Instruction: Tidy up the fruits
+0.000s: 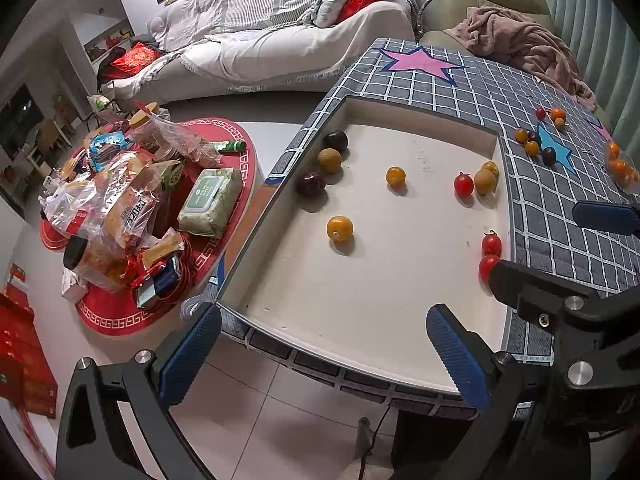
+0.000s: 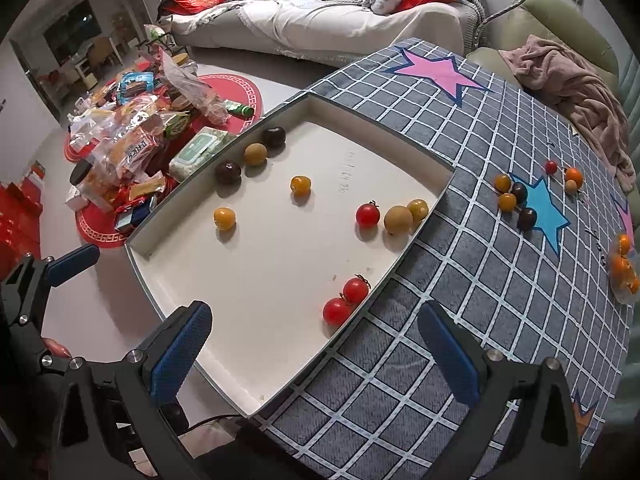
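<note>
White tray: a shallow white tray (image 2: 280,280) sits mid-frame on the desk (image 2: 460,300), which is draped in a grey grid cloth with stars; its near corner is cut off behind the right gripper's left finger.
Fruits in tray: two red tomatoes (image 2: 346,300) touch at the tray's lower right wall; another red one (image 2: 367,215) sits beside a tan fruit (image 2: 398,220); two dark fruits (image 2: 228,172) lie along the upper left wall.
Fruits on cloth: a small cluster (image 2: 516,200) rests by the blue star at right, kinds hard to tell.
Orange fruits: a few at the far right edge (image 2: 622,268), blurred and partly cut off.
Left gripper: (image 1: 324,360) fingers wide apart, nothing between them, low in its frame at the tray's near edge.
Right gripper: (image 2: 316,356) fingers spread apart, empty, at the bottom of its frame.
Hidden: in the left wrist view one red tomato (image 1: 488,266) is partly covered by the right gripper's black frame.
Snack pile: bags and packets (image 2: 132,140) at upper left, labels unreadable.
</note>
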{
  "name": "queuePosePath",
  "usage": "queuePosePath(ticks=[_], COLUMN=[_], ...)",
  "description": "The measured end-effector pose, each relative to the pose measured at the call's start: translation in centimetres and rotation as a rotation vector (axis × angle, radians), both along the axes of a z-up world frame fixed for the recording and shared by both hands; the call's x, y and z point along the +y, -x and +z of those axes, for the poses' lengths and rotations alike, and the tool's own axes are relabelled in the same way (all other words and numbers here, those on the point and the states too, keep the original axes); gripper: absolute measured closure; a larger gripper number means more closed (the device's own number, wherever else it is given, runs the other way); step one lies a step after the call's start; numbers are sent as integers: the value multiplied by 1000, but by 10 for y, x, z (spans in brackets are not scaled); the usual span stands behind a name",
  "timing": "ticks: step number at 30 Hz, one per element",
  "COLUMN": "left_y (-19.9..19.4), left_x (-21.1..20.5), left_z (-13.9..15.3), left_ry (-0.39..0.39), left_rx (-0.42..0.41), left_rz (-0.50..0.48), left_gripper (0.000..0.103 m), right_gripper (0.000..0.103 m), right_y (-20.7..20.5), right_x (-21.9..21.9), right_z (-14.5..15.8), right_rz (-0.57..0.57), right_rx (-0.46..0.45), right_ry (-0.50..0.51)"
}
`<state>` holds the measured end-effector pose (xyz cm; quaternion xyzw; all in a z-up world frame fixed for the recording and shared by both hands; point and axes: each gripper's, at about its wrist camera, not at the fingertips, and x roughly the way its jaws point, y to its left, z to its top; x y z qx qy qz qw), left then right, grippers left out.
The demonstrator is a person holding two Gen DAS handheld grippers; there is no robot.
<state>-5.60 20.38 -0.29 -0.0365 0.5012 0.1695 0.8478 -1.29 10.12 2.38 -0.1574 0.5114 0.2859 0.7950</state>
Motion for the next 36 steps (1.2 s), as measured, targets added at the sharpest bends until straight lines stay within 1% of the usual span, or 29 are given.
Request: queuePosePath(ticks=[36], left_y=[-1], left_x=[0], left_z=[-2], left_ry=[-2], left_rx=[2], left_rz=[-1], left_gripper=[0], right_gripper=[0], right_y=[-2], right_x=[3], right_z=[3], right_rz=[11], right_rx=[7], right_ry=[-4])
